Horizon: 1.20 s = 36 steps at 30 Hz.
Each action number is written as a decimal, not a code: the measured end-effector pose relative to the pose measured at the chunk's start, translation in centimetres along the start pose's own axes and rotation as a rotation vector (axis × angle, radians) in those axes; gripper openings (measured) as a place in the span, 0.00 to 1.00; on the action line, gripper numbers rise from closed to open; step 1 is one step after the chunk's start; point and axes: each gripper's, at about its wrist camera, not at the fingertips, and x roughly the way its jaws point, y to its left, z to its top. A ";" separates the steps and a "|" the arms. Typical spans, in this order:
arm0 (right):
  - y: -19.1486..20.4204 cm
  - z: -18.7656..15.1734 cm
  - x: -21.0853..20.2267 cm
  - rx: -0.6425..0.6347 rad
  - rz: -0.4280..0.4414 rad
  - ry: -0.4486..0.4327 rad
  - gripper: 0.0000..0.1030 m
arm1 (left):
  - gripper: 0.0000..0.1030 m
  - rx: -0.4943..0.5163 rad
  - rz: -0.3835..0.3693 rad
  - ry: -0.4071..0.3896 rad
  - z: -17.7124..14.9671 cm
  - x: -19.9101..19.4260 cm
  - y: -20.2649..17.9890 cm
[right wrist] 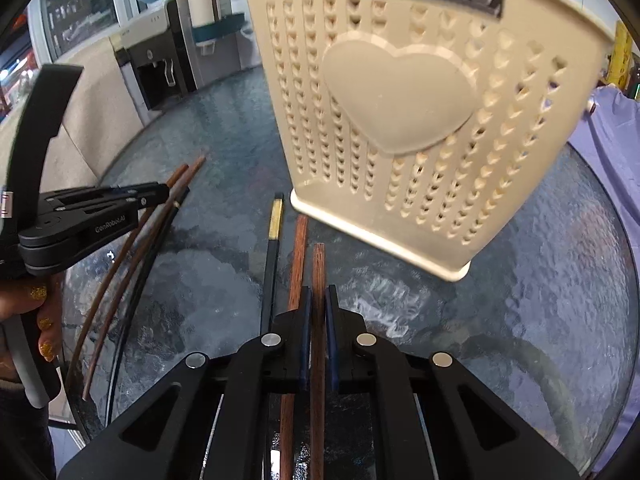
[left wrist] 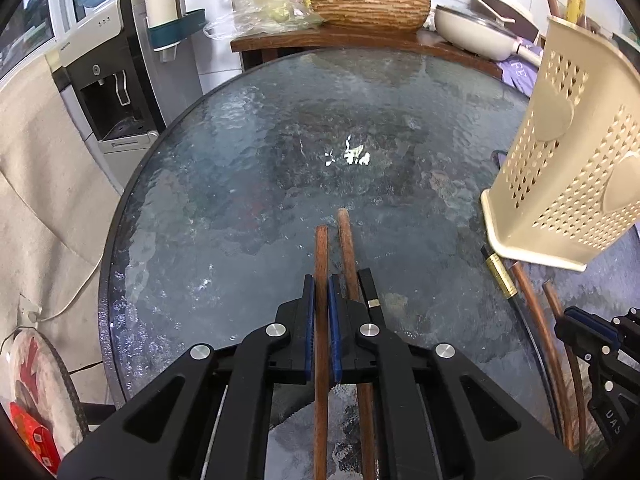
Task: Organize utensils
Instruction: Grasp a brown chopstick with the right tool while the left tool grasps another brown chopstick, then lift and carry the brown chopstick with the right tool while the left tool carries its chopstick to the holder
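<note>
My left gripper (left wrist: 319,280) is shut on a brown wooden chopstick (left wrist: 321,256). A second brown chopstick (left wrist: 347,248) and a black chopstick with a gold band (left wrist: 370,290) lie just right of its jaws on the glass table (left wrist: 240,168). My right gripper (right wrist: 317,292) is shut on another brown chopstick (right wrist: 318,268); a brown chopstick (right wrist: 299,252) and a black gold-banded one (right wrist: 274,232) lie left of it. The cream perforated utensil holder (right wrist: 404,112) stands just ahead of the right gripper, and shows at the right of the left wrist view (left wrist: 568,152).
A water dispenser (left wrist: 116,80) stands left of the table. A wooden counter behind holds a woven basket (left wrist: 368,6) and a white pan (left wrist: 476,30). A purple cloth (right wrist: 608,128) lies at the right. The left gripper body (right wrist: 92,216) shows at left.
</note>
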 end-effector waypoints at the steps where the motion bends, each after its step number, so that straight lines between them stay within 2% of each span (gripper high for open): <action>1: -0.1 0.0 -0.4 -0.002 0.006 -0.016 0.07 | 0.07 -0.002 -0.003 -0.008 0.1 -0.4 0.1; 9: -0.2 0.0 -4.4 -0.016 0.047 -0.133 0.07 | 0.07 -0.020 -0.042 -0.109 0.7 -5.0 0.7; 16: -1.1 -0.1 -8.6 -0.007 0.134 -0.216 0.07 | 0.07 0.000 -0.089 -0.209 0.8 -9.9 -0.1; 20: -1.2 -0.5 -10.4 -0.034 0.133 -0.246 0.06 | 0.07 0.019 -0.112 -0.256 0.7 -12.3 -0.5; 36: -0.8 0.1 -15.9 -0.071 0.191 -0.369 0.07 | 0.07 0.064 -0.191 -0.359 0.2 -18.8 -1.6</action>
